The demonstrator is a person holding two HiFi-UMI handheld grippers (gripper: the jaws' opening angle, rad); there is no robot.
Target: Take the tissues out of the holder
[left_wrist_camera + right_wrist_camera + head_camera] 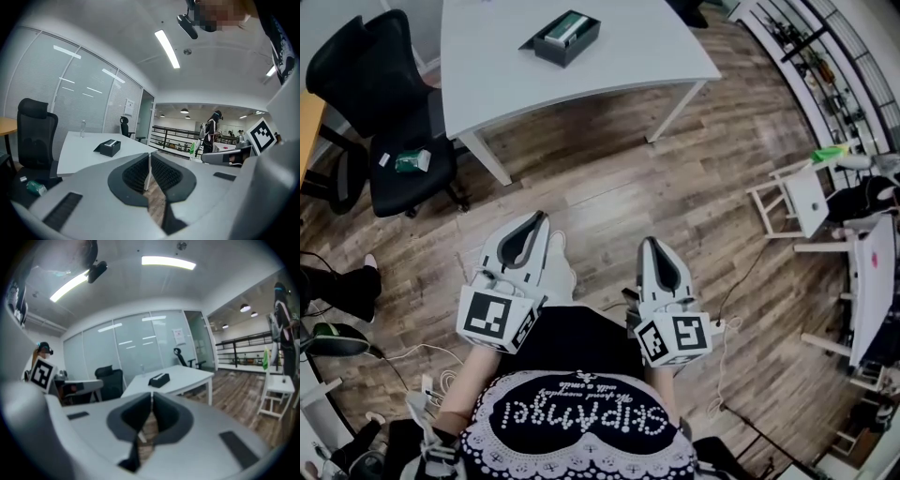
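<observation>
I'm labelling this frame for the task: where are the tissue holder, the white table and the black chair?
tissue holder [562,37], head view, its top.
white table [506,70], head view, bare tabletop.
black chair [370,61], head view, backrest.

Upside down in the head view, the person's black top [572,349] carries studded lettering that reads about "SKIPAngel". The small script line beside it is too fine to read. Black-and-white square markers [490,316] sit on the left tongs [538,218] and right tongs [650,243]. A sheet [129,104] on the glass wall is illegible.
</observation>
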